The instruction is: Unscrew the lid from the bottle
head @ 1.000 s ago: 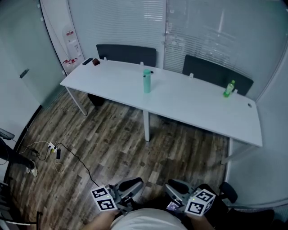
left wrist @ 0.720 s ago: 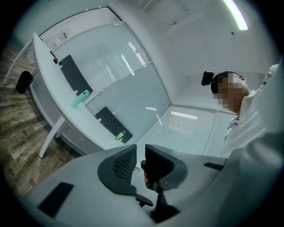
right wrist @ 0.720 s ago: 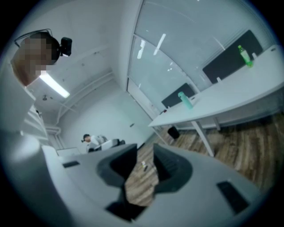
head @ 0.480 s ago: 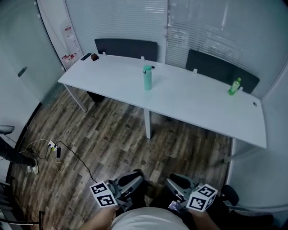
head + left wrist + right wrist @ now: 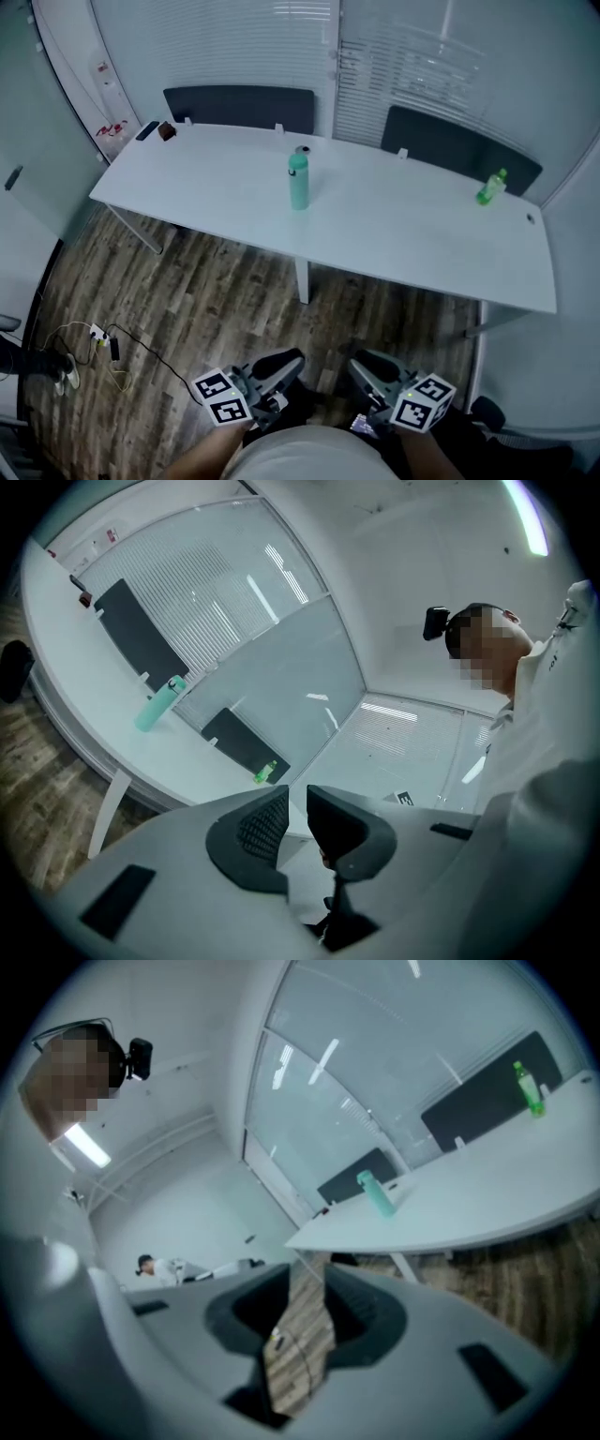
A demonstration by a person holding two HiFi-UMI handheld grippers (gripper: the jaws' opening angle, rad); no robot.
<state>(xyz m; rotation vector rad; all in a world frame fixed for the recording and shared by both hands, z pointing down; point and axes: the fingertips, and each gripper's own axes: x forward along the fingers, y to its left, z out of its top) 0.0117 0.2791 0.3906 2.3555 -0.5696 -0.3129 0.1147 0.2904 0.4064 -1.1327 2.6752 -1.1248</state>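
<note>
Standing upright on the white table (image 5: 403, 239), roughly midway along it and nearer the far edge, the teal bottle (image 5: 298, 186) has its lid (image 5: 298, 161) on top, and nothing touches it. It holds the same spot on the tabletop as a second ago, but the whole table now looks wider and sits a little lower in the head view, its left corner pushed further out toward the left edge. A small green bottle (image 5: 490, 187) stands near the table's right end, as before, and two dark chairs (image 5: 239, 106) stay tucked behind the far side. Well apart from the bottle, over the wooden floor (image 5: 216, 281) at the bottom of the head view, the left gripper (image 5: 287, 364) and the right gripper (image 5: 366, 367) are held side by side, pointing toward the table, in much the same place in the view as earlier. The left gripper's jaws stand a narrow slit apart with nothing between them. The right gripper's jaws are a little wider apart and also hold nothing, with only floorboards showing through the gap. The cable and power strip (image 5: 98, 335) lie on the floor at the left, now closer to the picture's edge.
</note>
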